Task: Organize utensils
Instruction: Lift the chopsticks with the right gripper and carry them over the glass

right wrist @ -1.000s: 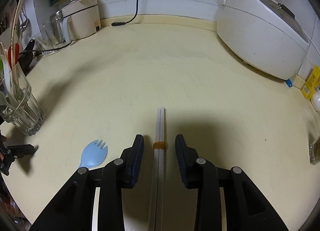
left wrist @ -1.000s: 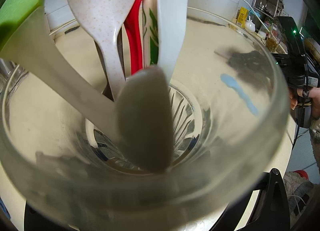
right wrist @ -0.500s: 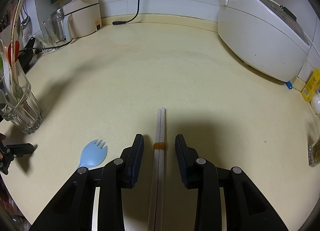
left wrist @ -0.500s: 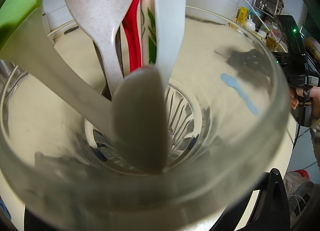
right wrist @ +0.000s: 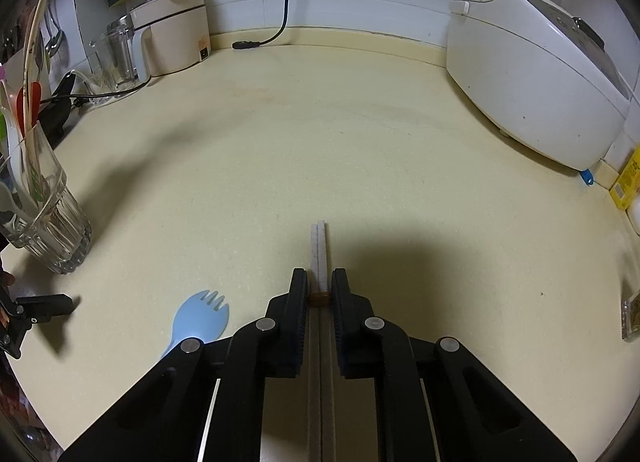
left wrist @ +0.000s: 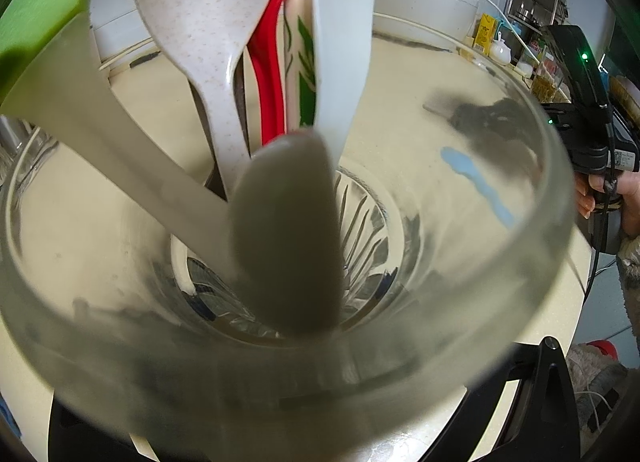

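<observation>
Chopsticks (right wrist: 319, 258), a pale pair bound w/ a small brown band, lie on the cream counter (right wrist: 360, 150) at lower centre of the right wrist view, running straight up the frame. Right gripper (right wrist: 319, 282) has just been closing: jaws now pinch the pair from both sides right at the band, tips sticking out ahead. Blue spork (right wrist: 200, 316) lies loose at lower left, just beside the gripper.

Left gripper (left wrist: 552, 374): only black bits show at the frame bottom of the left wrist view, behind the glass (left wrist: 460, 342) that fills it; looks like it holds the glass, but can't tell finger state for sure. Glass already has a speckled spoon (left wrist: 208, 22), white fork (left wrist: 340, 62), red utensil (left wrist: 272, 74).

Doing it well, imo: confirm the pinch is square on both sticks before lifting, lift straight up so the far ends don't drag, then carry to the glass at far left and drop in end-first, clear of the handles.

Writing: none readable. Yellow box (right wrist: 628, 178) at right edge has print, too small to read.
</observation>
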`<state>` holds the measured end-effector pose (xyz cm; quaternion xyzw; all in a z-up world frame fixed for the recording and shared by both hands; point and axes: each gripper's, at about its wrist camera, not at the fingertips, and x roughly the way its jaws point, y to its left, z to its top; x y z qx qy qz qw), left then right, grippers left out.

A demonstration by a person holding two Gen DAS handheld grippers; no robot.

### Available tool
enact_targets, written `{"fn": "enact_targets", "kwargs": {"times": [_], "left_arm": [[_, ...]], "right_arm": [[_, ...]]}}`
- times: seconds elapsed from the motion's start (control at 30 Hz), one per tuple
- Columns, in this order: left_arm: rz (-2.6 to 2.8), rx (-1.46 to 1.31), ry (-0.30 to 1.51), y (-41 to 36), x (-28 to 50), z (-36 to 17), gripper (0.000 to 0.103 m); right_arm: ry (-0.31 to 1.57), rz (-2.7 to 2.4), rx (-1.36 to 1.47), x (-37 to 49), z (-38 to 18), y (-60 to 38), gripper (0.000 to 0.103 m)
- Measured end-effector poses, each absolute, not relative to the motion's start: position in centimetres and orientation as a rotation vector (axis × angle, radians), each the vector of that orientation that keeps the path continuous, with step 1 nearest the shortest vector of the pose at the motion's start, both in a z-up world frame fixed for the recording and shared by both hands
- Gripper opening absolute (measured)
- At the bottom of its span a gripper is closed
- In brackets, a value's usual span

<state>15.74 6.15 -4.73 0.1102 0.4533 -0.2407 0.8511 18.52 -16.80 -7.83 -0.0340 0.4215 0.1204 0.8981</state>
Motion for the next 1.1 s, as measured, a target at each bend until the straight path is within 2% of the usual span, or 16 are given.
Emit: {"fn": "enact_targets", "kwargs": {"times": [0.33, 0.77, 1.1], "left_arm": [[-0.506, 0.233, 0.954, 6.9, 15.7, -4.7, 0.102], [-0.504, 0.239, 0.954, 6.5, 15.7, -4.7, 0.102], [-0.503, 0.239, 0.954, 6.5, 15.7, -4.7, 0.102]], "right_arm": [[0.873, 0.272, 0.023, 18.4, -7.6, -18.2, 0.011], [0.624, 0.387, 0.151, 13.7, -1.3, -19.9, 0.011], [0.477, 0.410, 0.140, 11.2, 4.0, -18.7, 0.011]]}}
